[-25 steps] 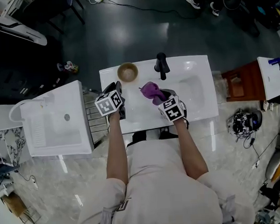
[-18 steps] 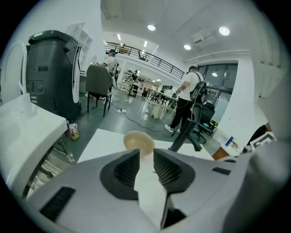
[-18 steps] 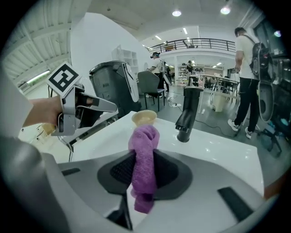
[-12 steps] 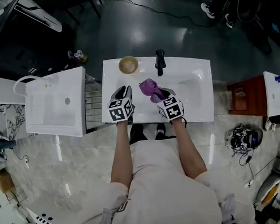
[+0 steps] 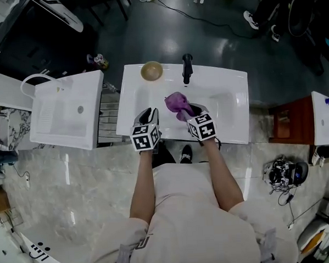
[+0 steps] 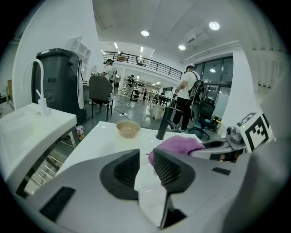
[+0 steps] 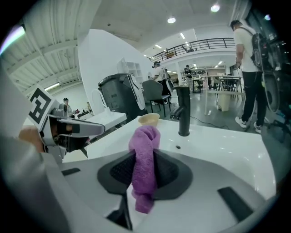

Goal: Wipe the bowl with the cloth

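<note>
Purple terry cloth (image 5: 177, 104) at the centre of the head view, bunched and soft, pinched at its lower end by the right gripper (image 5: 185, 111). Hung over the glossy white sink top (image 5: 228, 97), just below the black cylindrical faucet (image 5: 187, 68). Found the round tan bowl (image 5: 151, 71) at upper centre-left, upright near the back edge of the sink top and well apart from the cloth. Placed the left gripper (image 5: 147, 113) lower left of the cloth, over the front edge, touching neither cloth nor bowl. Also caught a second white rectangular basin unit (image 5: 64, 111) at the left of the frame and pale marbled floor (image 5: 73, 182) along the lower part.

Left gripper view: showed dark ribbed jaws at lower centre, slightly apart, with only bare white surface in the narrow gap. Set the bowl (image 6: 127, 129) beyond them at centre-left, smooth and shallow, and the fuzzy cloth (image 6: 179, 144) at centre-right, beside the slim faucet (image 6: 163, 123).

Right gripper view: showed textured black jaws closed firmly on the cloth (image 7: 145, 159), folded into a thick upright roll, with one loose end drooping below the pads. Put the bowl (image 7: 149, 119) small and far behind, just above the cloth's top.
</note>
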A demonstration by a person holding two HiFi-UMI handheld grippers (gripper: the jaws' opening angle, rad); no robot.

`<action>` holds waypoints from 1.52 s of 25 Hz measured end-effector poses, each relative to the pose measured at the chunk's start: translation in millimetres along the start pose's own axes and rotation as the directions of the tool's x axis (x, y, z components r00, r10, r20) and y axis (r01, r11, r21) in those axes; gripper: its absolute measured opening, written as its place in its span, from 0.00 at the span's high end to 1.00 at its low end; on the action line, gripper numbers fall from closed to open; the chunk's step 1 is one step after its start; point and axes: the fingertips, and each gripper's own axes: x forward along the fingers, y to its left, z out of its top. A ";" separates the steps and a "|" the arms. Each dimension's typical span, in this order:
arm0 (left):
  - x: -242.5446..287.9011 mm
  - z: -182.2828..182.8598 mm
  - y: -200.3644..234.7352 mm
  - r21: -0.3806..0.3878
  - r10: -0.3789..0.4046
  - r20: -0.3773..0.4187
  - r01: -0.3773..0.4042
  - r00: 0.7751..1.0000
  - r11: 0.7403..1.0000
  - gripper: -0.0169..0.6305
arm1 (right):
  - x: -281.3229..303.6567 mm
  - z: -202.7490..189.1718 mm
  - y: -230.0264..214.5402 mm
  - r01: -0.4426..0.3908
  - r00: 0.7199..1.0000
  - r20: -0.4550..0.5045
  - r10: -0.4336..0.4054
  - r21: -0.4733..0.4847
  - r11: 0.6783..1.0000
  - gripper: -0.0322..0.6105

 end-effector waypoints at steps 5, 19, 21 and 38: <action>-5.2 -11.7 -0.5 0.020 0.026 0.001 -0.026 1.000 0.999 0.83 | -6.4 3.0 -9.6 0.003 1.000 0.025 -0.003 -0.002 1.000 0.81; -15.4 -30.8 6.2 -0.047 0.055 0.002 -0.055 0.998 0.997 0.96 | -7.6 -2.3 -4.6 -0.021 0.999 0.028 0.021 -0.019 1.000 0.81; -17.1 -33.0 5.9 -0.054 0.043 0.011 -0.043 0.999 0.998 0.96 | -6.7 -4.2 -5.6 -0.015 1.000 0.027 0.015 -0.014 1.000 0.81; -22.9 -27.1 12.9 -0.035 0.040 0.064 -0.038 0.997 0.999 0.96 | 2.8 -5.0 3.8 -0.009 1.000 0.014 0.010 -0.045 0.999 0.81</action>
